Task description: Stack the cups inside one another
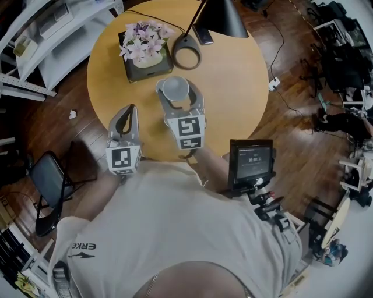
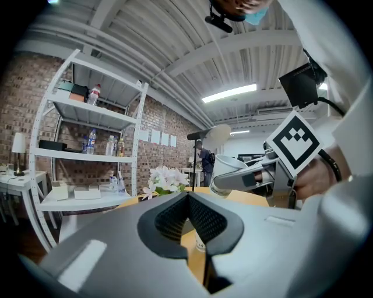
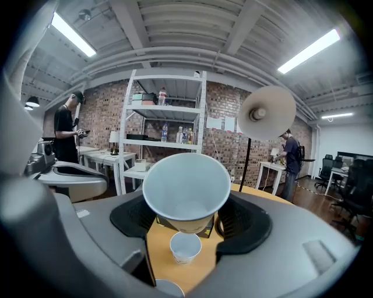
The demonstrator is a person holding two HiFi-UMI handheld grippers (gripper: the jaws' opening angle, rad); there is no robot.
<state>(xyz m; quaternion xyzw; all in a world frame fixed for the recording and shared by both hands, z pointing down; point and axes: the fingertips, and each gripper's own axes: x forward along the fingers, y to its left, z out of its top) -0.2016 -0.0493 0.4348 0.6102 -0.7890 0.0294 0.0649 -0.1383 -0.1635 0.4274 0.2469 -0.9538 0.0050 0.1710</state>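
left gripper [image 2: 187, 201] closed, empty; right gripper [image 2: 226, 179] beyond grips a white cup [image 2: 228, 164].

Nearest cup [image 3: 169, 287] cut off by right gripper view's bottom edge. Head view: table's [image 1: 239, 81] near edge hidden under person's shirt [image 1: 175, 233]; lamp shade [image 1: 222, 17] clipped at top.

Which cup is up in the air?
The white cup held in the right gripper. The small cup and the cup at the bottom edge stand on the table.

There are three cups [image 3: 186, 186] [image 3: 185, 247] [image 3: 157, 287], two grippers [image 1: 176, 88] [image 1: 129, 109], one lamp [image 1: 224, 17], one bunch of flowers [image 1: 143, 41], one box [image 1: 147, 71] and one round table [image 1: 233, 87].
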